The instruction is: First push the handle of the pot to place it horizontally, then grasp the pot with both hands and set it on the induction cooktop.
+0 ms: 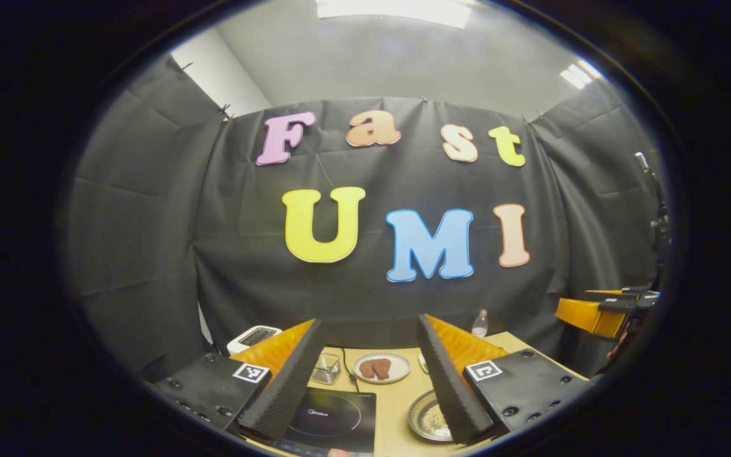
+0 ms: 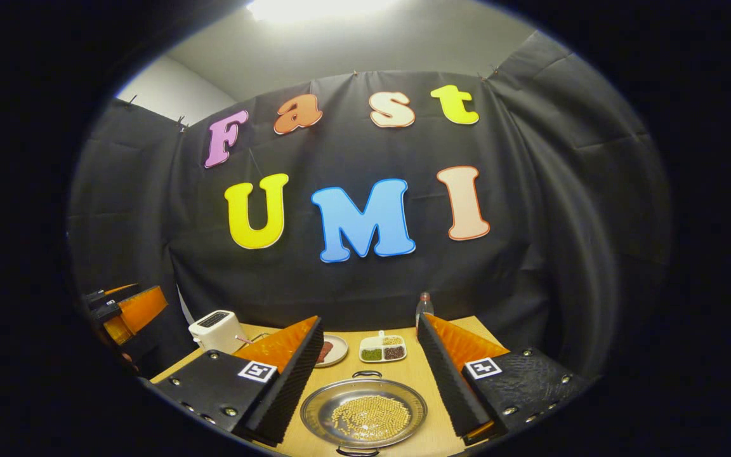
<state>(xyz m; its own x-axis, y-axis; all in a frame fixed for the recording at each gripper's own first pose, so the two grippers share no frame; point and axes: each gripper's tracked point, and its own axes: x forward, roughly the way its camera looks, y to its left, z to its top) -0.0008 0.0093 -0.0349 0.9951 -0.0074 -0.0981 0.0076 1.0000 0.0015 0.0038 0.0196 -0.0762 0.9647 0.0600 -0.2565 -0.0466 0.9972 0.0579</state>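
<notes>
The pot (image 2: 363, 414) is shiny metal, the induction cooktop (image 1: 334, 420) glossy black glass, the table (image 2: 432, 438) matt wood.

Toaster (image 2: 215, 330) far left; sectioned dish (image 2: 382, 348) beside bottle (image 2: 424, 309); meat plate (image 1: 381, 367).

The left gripper (image 1: 368, 374) has two wedge-shaped fingers with ribbed inner faces. Each sits on a dark plate with round screws and a small square black-and-white marker. The right gripper (image 2: 368, 374) is built alike, with one plate showing a rough, textured surface.
</notes>
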